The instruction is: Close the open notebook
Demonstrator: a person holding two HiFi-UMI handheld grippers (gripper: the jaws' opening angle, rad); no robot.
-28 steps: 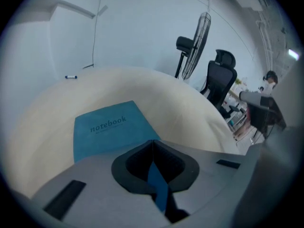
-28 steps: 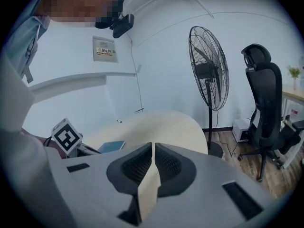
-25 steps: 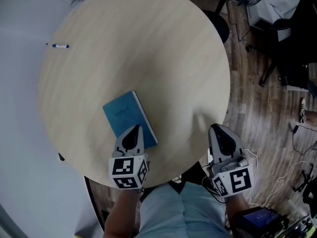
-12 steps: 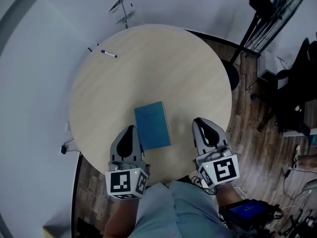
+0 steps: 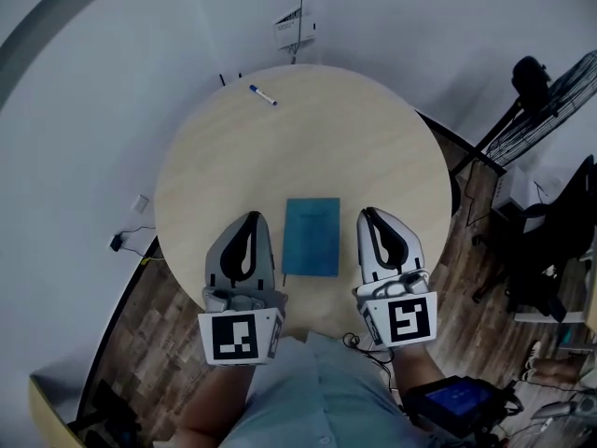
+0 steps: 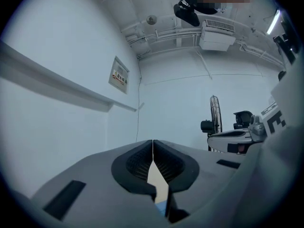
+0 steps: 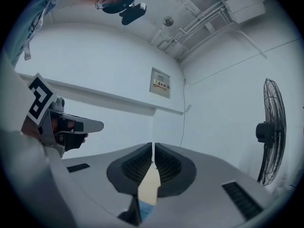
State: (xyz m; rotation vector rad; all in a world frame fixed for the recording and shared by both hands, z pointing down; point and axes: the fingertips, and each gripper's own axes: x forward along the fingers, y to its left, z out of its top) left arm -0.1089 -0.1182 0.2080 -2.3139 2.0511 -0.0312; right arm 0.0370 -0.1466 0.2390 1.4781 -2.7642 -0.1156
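Observation:
The blue notebook [image 5: 312,237] lies closed and flat near the front of the round wooden table [image 5: 364,138] in the head view. My left gripper [image 5: 246,220] hangs high above the table to the notebook's left, jaws shut with nothing between them. My right gripper [image 5: 371,216] is held to the notebook's right at the same height, also shut and empty. Both point level at the wall. In the left gripper view [image 6: 153,141] and the right gripper view [image 7: 152,145] the jaws meet at the tips. Through the gaps below show slivers of table and blue cover.
A blue-capped marker [image 5: 262,94] lies at the table's far edge. A standing fan [image 5: 546,87] and a dark office chair [image 5: 550,250] are on the wooden floor to the right. A wall socket with a cable [image 5: 140,203] sits on the left.
Both grippers have risen well above the table and tipped up to point level. The head camera has lifted, so the table looks smaller. The notebook stays closed where it lay.

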